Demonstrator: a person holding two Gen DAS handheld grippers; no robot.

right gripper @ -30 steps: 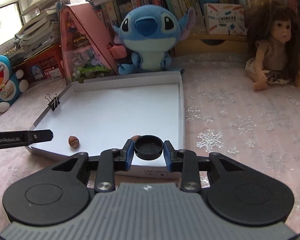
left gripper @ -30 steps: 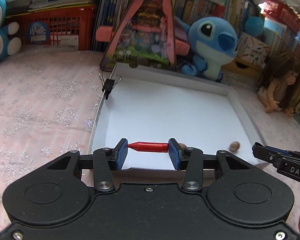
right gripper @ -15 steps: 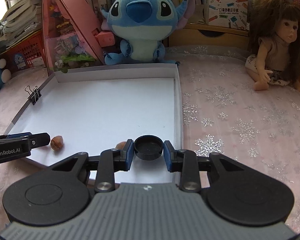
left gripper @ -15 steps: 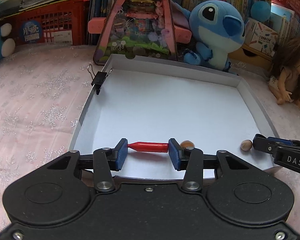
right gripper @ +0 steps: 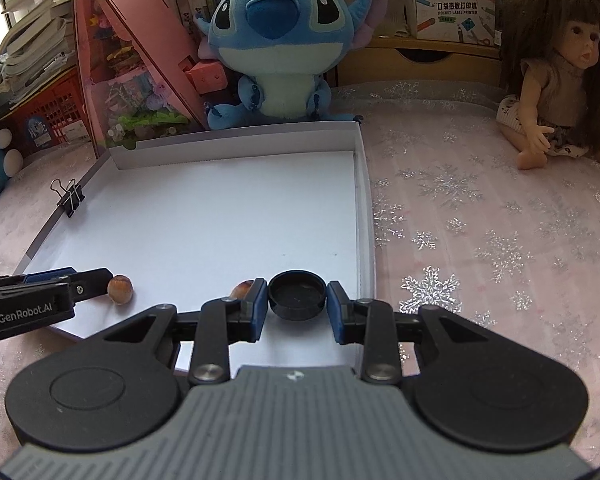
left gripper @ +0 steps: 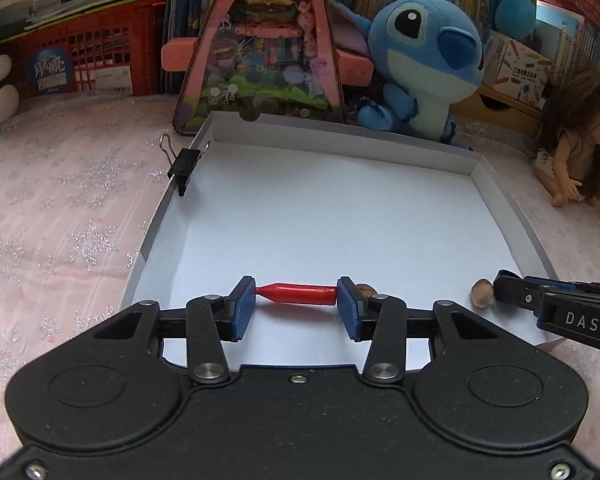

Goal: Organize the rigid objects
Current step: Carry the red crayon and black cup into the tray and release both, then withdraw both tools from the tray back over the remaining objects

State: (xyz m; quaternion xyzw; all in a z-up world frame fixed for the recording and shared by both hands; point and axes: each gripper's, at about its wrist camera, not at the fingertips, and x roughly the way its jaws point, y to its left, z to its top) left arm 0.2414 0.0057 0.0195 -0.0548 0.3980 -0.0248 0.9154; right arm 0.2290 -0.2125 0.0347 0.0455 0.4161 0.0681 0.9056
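Observation:
My left gripper (left gripper: 296,305) is shut on a red, bullet-shaped piece (left gripper: 300,294), held crosswise between the blue pads just above the near end of the white tray (left gripper: 340,136). In the right wrist view my right gripper (right gripper: 297,303) is shut on a round black cap (right gripper: 297,293) over the tray's near right corner. Two hazelnuts lie on the tray floor: one (left gripper: 482,293) beside the tip of the right gripper's finger (left gripper: 512,286), and the other (right gripper: 242,289) half hidden behind a pad. A black binder clip (left gripper: 184,164) is clamped on the tray's left rim.
A blue plush toy (left gripper: 424,64) and a pink triangular toy house (left gripper: 260,48) stand right behind the tray. A long-haired doll (right gripper: 556,80) sits on the snowflake cloth to the right. A red basket (left gripper: 80,64) and books line the back.
Both grippers have come forward and slightly down over the tray's near end, so the tray looks larger. The red piece and the black cap stay gripped; the nuts have not moved.

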